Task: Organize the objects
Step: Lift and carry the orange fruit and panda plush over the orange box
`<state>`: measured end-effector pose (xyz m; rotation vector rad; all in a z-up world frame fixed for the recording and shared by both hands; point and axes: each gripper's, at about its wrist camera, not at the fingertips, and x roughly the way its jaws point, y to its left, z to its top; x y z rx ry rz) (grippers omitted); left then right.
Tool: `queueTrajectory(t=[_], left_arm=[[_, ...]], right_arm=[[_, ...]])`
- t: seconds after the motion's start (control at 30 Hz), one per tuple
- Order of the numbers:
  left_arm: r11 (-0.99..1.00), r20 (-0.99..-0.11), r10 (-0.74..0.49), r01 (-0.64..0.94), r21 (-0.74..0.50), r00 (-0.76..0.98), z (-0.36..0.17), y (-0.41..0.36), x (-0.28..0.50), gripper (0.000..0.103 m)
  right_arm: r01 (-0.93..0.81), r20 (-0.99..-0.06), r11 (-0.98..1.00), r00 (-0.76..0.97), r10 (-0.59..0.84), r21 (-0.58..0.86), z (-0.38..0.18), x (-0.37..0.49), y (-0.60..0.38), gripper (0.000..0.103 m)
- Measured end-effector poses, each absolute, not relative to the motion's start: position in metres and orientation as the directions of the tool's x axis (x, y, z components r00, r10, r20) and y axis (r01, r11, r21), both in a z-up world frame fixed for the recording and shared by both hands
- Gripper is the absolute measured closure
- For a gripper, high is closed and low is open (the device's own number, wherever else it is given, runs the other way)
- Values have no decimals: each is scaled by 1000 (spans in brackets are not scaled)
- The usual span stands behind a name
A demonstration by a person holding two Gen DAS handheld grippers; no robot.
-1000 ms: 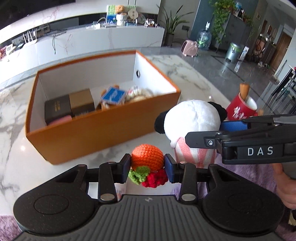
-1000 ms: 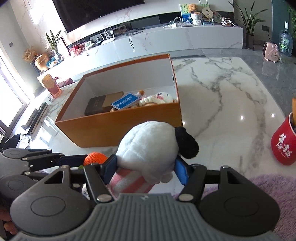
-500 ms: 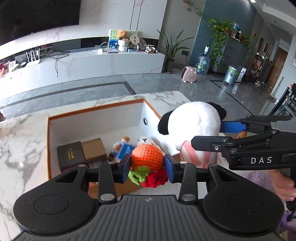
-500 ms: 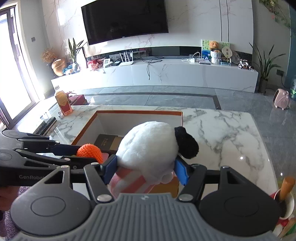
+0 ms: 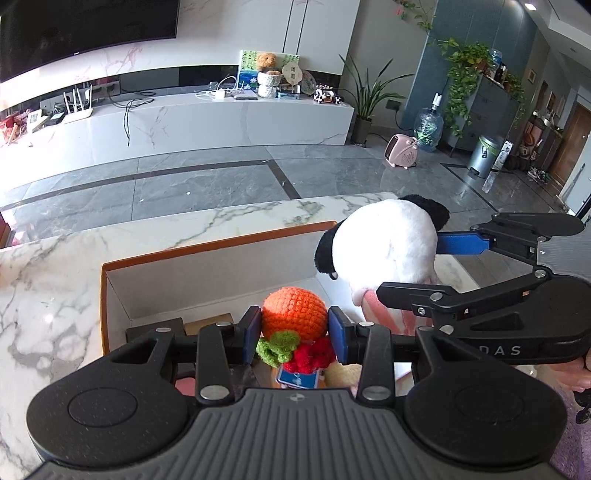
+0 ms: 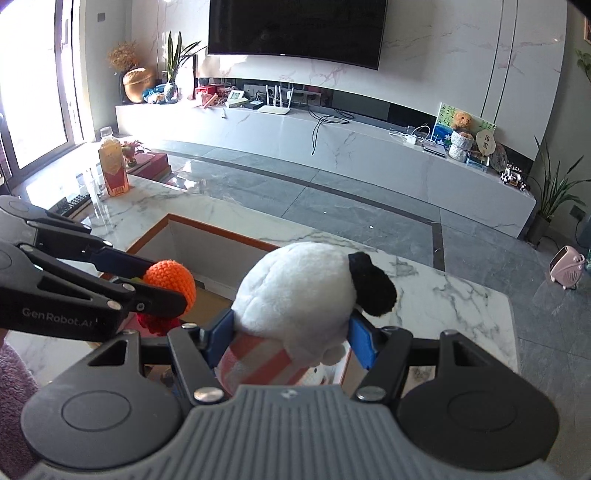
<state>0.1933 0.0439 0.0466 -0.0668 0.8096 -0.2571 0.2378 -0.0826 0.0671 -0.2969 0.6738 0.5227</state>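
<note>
Between left claw (image 5: pixel 294 329) pads, crocheted orange (image 5: pixel 294 313)

A wall-mounted television (image 6: pixel 295 33) hangs above a long white marble console (image 6: pixel 332 147) bearing a white router (image 6: pixel 275 107) and a teddy bear (image 6: pixel 461 120), while a pink heater (image 5: pixel 402 151), a water jug (image 5: pixel 428 127) and a steel bin (image 5: pixel 484 155) stand on the grey floor (image 5: pixel 207 184).

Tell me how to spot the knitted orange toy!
Find the big orange box on the marble table. Right above its open top, the left hand-held gripper pinches a small round toy. It is bright orange yarn with green and red bits underneath, unlike the fluffy white plush with black ears beside it.
</note>
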Motion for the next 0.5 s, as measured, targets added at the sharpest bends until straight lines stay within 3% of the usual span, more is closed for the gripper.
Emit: queueTrajectory(t=[0.5], left_arm=[[978,-746,-209,129,-165,632,24,65,228,58]], right_arm=[[-637,-701,725,641,312,-261,25,299,-39,36]])
